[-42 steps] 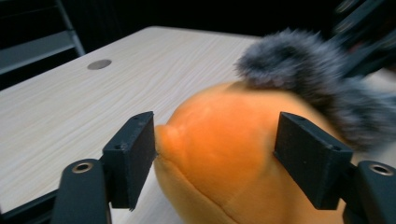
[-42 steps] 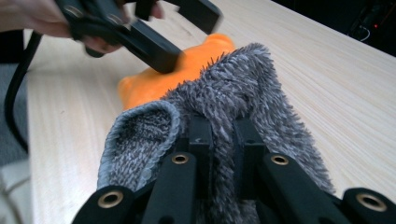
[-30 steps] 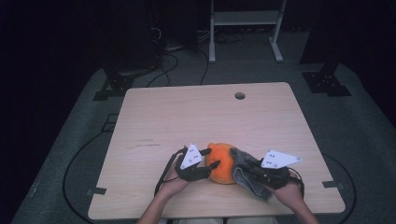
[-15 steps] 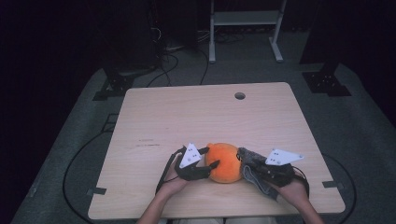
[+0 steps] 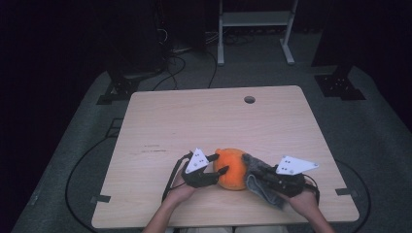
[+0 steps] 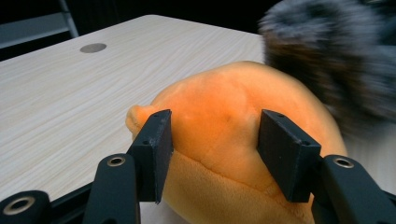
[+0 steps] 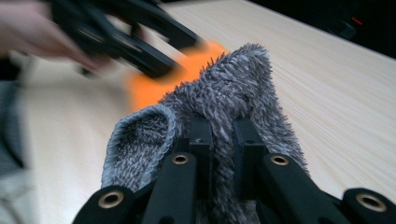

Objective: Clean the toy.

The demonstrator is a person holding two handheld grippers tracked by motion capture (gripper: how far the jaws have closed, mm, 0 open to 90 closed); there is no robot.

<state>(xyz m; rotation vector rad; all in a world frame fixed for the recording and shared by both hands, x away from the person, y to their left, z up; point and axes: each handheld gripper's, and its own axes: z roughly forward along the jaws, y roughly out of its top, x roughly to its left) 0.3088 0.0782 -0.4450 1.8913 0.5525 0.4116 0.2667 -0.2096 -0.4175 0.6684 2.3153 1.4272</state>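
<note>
Orange plush toy (image 5: pixel 230 167): lying near the front edge of the table (image 5: pixel 204 116), between the two tongs.
Left tongs (image 6: pixel 212 154): straddling the plush, jaws having just been closing; pads are touching its sides, seemingly pinching it lightly.
Right tongs (image 7: pixel 219 140): clenching a fold of the grey fuzzy cloth (image 7: pixel 224 93), jaws nearly together.
Cloth position: resting against the plush's right side, partly draping over it.
Step in hand: apparently steadying the plush while bringing the cloth onto it, for wiping or wrapping.
Next move: likely calling for a firm left hold while drawing the cloth across the top.
Hands: entering from the table's near edge.
</note>
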